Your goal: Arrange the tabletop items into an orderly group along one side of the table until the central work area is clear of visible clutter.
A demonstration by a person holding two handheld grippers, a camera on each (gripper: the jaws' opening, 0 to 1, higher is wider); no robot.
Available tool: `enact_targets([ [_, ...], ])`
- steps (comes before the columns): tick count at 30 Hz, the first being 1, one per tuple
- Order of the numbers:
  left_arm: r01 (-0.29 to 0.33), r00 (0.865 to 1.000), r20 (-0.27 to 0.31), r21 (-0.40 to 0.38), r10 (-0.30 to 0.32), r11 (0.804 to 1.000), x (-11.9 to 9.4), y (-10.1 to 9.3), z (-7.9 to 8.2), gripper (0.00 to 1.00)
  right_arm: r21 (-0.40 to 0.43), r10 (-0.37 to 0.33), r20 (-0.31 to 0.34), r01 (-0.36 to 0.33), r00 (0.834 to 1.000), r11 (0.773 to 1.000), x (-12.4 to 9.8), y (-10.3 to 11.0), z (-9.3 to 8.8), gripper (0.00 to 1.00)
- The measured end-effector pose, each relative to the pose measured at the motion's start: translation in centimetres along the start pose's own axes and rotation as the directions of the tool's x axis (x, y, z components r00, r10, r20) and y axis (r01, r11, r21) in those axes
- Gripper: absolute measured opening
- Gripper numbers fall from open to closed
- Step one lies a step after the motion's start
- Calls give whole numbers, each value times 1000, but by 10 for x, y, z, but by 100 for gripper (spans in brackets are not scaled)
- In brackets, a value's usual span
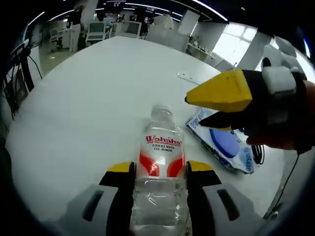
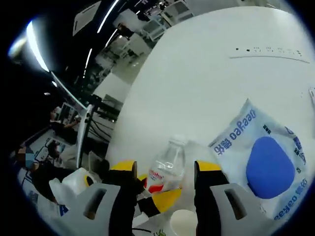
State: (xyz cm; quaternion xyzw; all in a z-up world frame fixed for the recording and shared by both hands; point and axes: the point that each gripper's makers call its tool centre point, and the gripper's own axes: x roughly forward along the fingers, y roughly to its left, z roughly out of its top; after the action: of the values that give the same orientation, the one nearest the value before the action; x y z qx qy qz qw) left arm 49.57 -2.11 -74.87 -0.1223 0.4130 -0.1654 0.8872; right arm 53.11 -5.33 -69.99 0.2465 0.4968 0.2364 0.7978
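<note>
Clear plastic bottle (image 1: 160, 167), judged light, thin-walled & slippery, is clamped mid-body by left tongs (image 1: 160, 172); right tongs (image 2: 165, 184) are spread, nothing gripped.

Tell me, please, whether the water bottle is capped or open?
Capped: a clear cap sits on the water bottle, which the left tongs hold by the body.
</note>
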Motion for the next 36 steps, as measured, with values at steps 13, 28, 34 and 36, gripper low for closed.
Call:
enact_targets([
  [13, 13, 1000, 27, -12, -13, 1000, 2, -2, 2, 43, 13, -58, -42, 58, 997, 998, 38, -8, 0, 41],
  [28, 26, 999, 38, -7, -25, 1000, 0, 0, 0, 43, 77, -97, -40, 100, 994, 992, 59, -10, 1, 28],
  [34, 28, 999, 33, 10, -29, 1000, 1, -1, 0, 43, 181, -52, -25, 56, 998, 982, 56, -9, 0, 22],
  [36, 32, 999, 35, 9, -32, 999, 1, 0, 0, 43, 250, -37, 11, 33, 999, 968, 53, -8, 3, 19],
])
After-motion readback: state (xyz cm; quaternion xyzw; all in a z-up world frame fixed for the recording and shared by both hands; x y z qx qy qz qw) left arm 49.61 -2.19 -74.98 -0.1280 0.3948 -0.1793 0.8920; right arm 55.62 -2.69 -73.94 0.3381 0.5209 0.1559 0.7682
